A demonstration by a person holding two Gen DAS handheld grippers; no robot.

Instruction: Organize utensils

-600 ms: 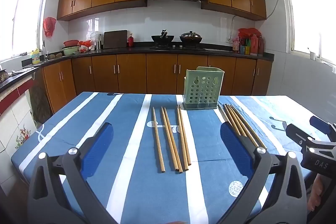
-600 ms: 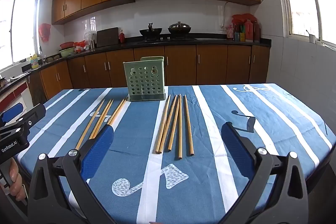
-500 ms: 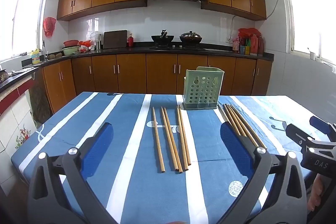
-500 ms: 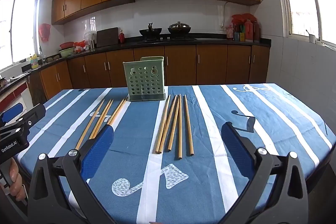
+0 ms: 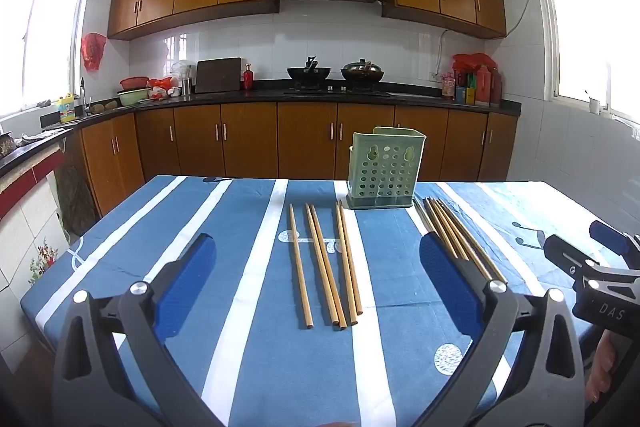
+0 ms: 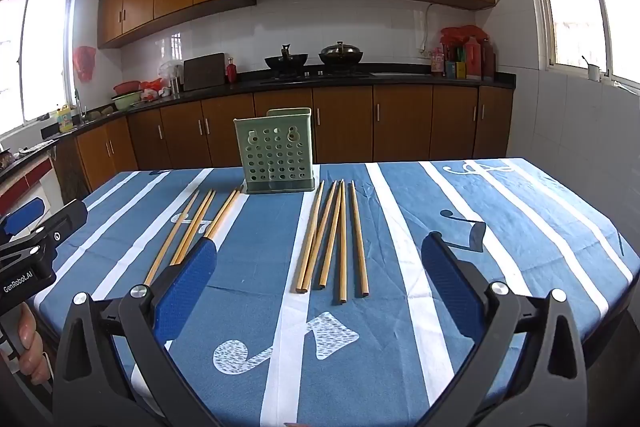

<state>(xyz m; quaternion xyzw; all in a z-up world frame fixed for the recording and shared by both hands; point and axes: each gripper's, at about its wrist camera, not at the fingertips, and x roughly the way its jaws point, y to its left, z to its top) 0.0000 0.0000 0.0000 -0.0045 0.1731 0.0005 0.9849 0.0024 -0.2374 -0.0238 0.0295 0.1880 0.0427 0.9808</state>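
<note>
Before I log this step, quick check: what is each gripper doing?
Left gripper: jaws open, holding nothing.
Right gripper: jaws open, holding nothing.

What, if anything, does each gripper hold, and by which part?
Nothing: the left gripper and right gripper are open, and the chopsticks lie untouched.

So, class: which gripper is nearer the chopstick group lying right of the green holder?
Right. The right gripper points straight at that chopstick group, which lies between its open fingers; the left gripper faces the other group, left of the green holder.
</note>
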